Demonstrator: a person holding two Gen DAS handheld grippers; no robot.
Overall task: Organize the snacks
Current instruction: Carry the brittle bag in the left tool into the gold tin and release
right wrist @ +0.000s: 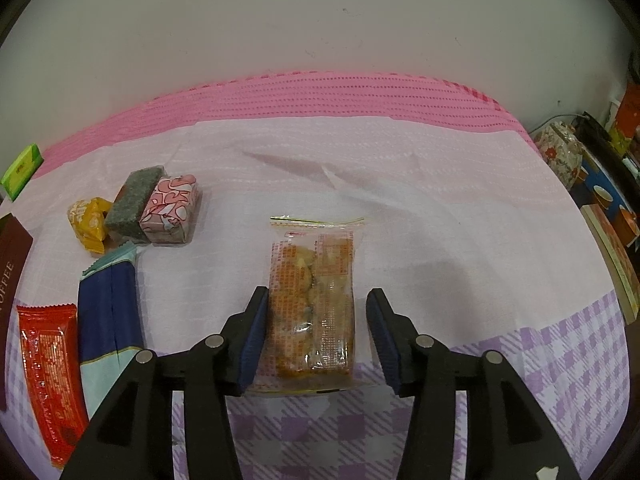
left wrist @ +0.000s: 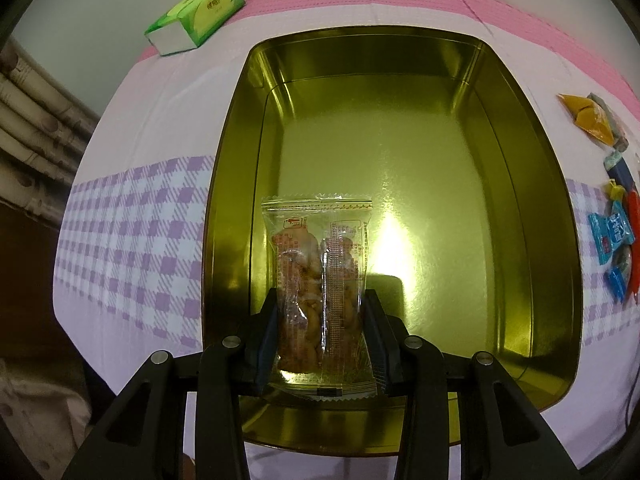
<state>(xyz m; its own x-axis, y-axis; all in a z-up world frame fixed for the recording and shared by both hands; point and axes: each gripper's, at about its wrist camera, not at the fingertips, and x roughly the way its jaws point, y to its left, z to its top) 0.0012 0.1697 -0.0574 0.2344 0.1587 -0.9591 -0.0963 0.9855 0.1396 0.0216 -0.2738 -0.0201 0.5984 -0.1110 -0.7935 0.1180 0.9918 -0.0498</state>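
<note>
Left wrist view: the left gripper (left wrist: pixel 322 336) clamps a clear snack pack (left wrist: pixel 318 280) between its pads, held over the near end of an otherwise empty gold tin (left wrist: pixel 520 184). The pack's long axis runs straight ahead along the fingers, toward the tin's far wall. More snacks (left wrist: pixel 612 216) lie on the cloth (left wrist: pixel 132 224) right of the tin; a green tissue box (left wrist: pixel 196 12) sits far left.

Right wrist view: the right gripper (right wrist: pixel 314 336) stands open around a second pack (right wrist: pixel 312 300) flat on the cloth. The left pad looks to touch the wrapper, though fisheye distortion makes this uncertain; the right pad stands clear. This pack also points lengthwise away from the fingers. A red bar (right wrist: pixel 50 376), navy pouch (right wrist: pixel 110 316) and wrapped sweets (right wrist: pixel 168 208) lie to the left.
</note>
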